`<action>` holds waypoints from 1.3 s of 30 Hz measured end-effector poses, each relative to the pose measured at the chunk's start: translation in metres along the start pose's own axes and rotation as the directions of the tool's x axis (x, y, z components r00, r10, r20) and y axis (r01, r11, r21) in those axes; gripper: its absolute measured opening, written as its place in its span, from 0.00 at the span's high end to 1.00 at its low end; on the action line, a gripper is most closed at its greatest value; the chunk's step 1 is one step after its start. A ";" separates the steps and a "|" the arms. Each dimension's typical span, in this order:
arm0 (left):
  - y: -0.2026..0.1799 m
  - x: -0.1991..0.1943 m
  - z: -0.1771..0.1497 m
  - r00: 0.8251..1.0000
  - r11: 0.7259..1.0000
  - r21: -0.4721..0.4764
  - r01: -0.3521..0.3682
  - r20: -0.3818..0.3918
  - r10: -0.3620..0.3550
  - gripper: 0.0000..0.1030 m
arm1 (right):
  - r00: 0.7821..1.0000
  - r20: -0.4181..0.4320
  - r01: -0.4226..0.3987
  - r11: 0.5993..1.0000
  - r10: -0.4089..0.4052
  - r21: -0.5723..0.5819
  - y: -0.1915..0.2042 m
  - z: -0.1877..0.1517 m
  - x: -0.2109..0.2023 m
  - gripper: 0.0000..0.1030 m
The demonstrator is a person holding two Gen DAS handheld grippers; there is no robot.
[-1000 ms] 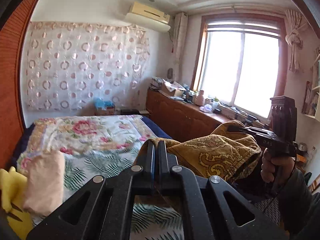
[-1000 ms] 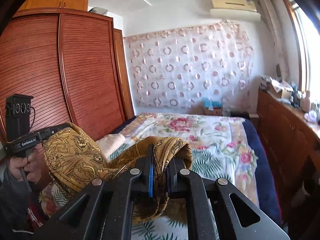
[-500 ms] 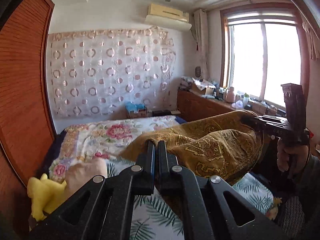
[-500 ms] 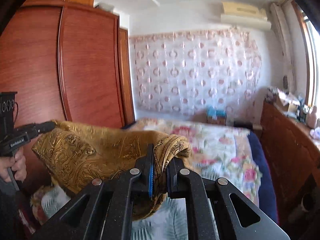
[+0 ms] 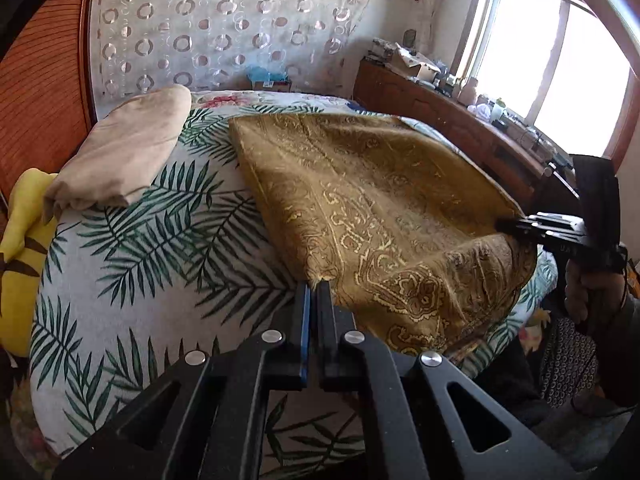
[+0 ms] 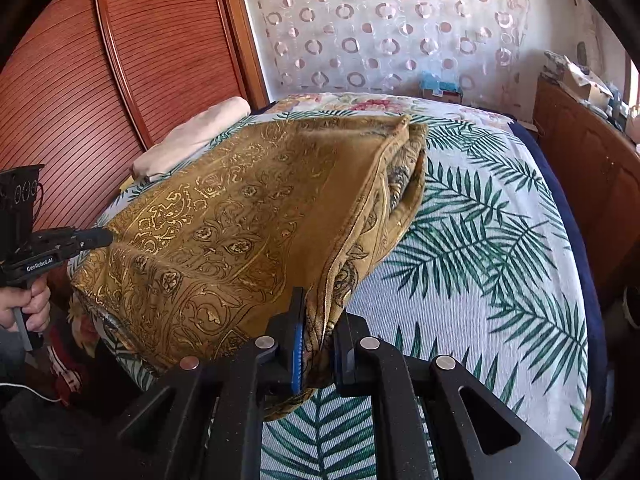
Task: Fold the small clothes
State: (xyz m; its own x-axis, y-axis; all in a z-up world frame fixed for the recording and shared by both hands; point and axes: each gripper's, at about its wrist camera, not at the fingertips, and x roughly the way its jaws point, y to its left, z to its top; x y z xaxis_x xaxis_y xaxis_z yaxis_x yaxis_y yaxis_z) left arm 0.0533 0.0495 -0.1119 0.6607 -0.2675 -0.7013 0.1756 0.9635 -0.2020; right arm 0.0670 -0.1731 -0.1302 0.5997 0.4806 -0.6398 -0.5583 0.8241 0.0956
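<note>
A gold patterned garment (image 5: 372,200) lies spread over the palm-leaf bedspread (image 5: 160,248), its far edge resting on the bed and its near edge held up. My left gripper (image 5: 314,286) is shut on the garment's near left corner. My right gripper (image 6: 316,320) is shut on the near right corner, where the cloth (image 6: 240,216) bunches between the fingers. Each gripper shows in the other's view: the right gripper (image 5: 508,225) at the right, the left gripper (image 6: 102,237) at the left.
A folded beige cloth (image 5: 124,152) and a yellow cloth (image 5: 20,240) lie at the bed's left side. A wooden wardrobe (image 6: 120,60) stands left of the bed. A wooden cabinet (image 5: 440,120) with clutter runs under the window on the right.
Both grippers have tilted down and lowered the garment from hanging in the air onto the bed, where it now lies spread flat. Both stay shut on its corners.
</note>
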 end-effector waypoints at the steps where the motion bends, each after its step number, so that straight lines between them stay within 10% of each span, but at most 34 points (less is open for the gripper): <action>1: 0.002 -0.001 -0.002 1.000 1.000 0.000 -0.007 -0.005 0.007 0.97 | 1.000 0.001 0.006 1.000 -0.006 0.005 0.001 -0.002 0.002 0.90; 7: 0.005 0.004 -0.007 1.000 1.000 0.000 -0.017 -0.024 0.017 0.96 | 0.999 -0.023 0.036 0.999 -0.035 0.020 -0.003 -0.003 0.000 0.74; 11: 0.003 0.003 -0.009 0.999 1.000 0.014 -0.005 -0.033 0.005 0.57 | 0.999 -0.035 0.035 0.999 -0.033 0.036 -0.001 -0.009 -0.011 0.68; 14: 0.003 0.004 -0.011 0.999 1.000 0.007 -0.015 -0.042 0.015 0.53 | 0.999 -0.041 0.027 0.999 -0.025 0.045 0.001 -0.014 -0.015 0.66; 32: 0.000 0.001 -0.027 0.998 1.000 0.006 -0.018 -0.057 0.018 0.54 | 0.998 -0.064 -0.004 0.999 0.007 0.053 0.021 -0.021 -0.011 0.65; 39: -0.004 -0.005 -0.027 0.995 0.997 -0.009 0.078 -0.061 -0.078 0.91 | 0.998 -0.046 -0.047 0.997 0.049 0.056 0.023 -0.021 -0.010 0.91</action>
State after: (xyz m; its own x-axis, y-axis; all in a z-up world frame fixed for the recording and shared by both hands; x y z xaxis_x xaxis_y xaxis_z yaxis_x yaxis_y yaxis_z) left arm 0.0295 0.0471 -0.1260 0.5990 -0.3422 -0.7240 0.2196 0.9396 -0.2624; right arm 0.0356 -0.1652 -0.1378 0.5446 0.5063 -0.6686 -0.5528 0.8162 0.1678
